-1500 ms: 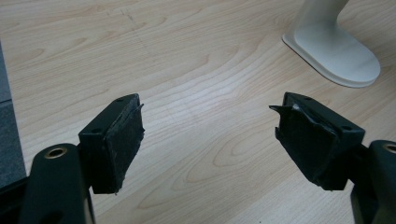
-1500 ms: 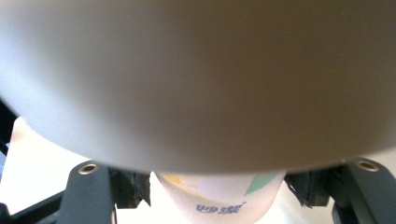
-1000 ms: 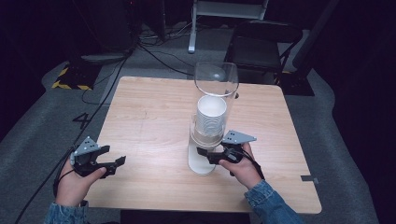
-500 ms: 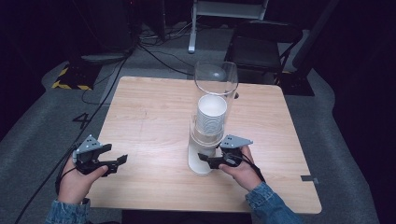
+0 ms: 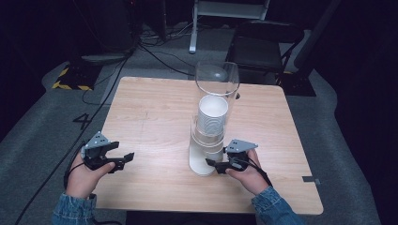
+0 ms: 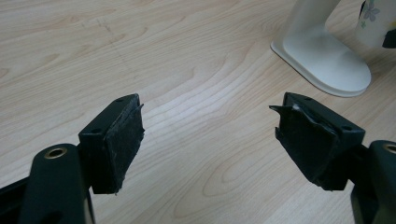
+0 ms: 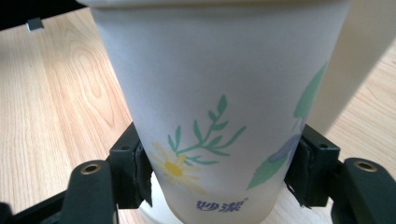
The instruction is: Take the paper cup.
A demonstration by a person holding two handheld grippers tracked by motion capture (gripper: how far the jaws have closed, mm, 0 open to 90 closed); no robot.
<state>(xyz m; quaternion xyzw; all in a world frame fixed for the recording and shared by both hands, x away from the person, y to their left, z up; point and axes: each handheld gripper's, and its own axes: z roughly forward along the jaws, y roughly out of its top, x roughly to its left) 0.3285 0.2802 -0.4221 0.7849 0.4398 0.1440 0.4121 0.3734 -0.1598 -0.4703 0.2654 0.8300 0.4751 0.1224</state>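
Gripping item one: a paper cup (image 7: 219, 116), white, printed with a daisy, green sprigs and a blue logo near its base. My right gripper (image 5: 217, 165) has it clamped low on the wall, one black pad (image 7: 140, 172) pressed to each side; the cup stands upright between them, its rim above the right gripper view. In the high view this grip sits at the foot of the dispenser (image 5: 209, 136).

Item two: my left gripper (image 5: 123, 158), jaws spread wide with nothing between them, pads (image 6: 122, 140) worn and frayed at the edges. It hangs over bare table near the front left corner, well apart from the cup.

Item three: dispenser, a clear tube on a white rounded base (image 6: 327, 60), glossy plastic, holding a stack of white cups (image 5: 212, 115). The tube's flared top (image 5: 217, 77) rises above the stack.

Item four: table (image 5: 150, 108), pale wood-grain laminate, square, smooth, matt.

Item five: floor (image 5: 42, 122), grey carpet, with a painted numeral and black-yellow hazard tape (image 5: 70, 78) at left, black cables (image 5: 155, 44) trailing behind.

Item six: a dark chair (image 5: 260, 47) beyond the far edge, room behind it unlit.
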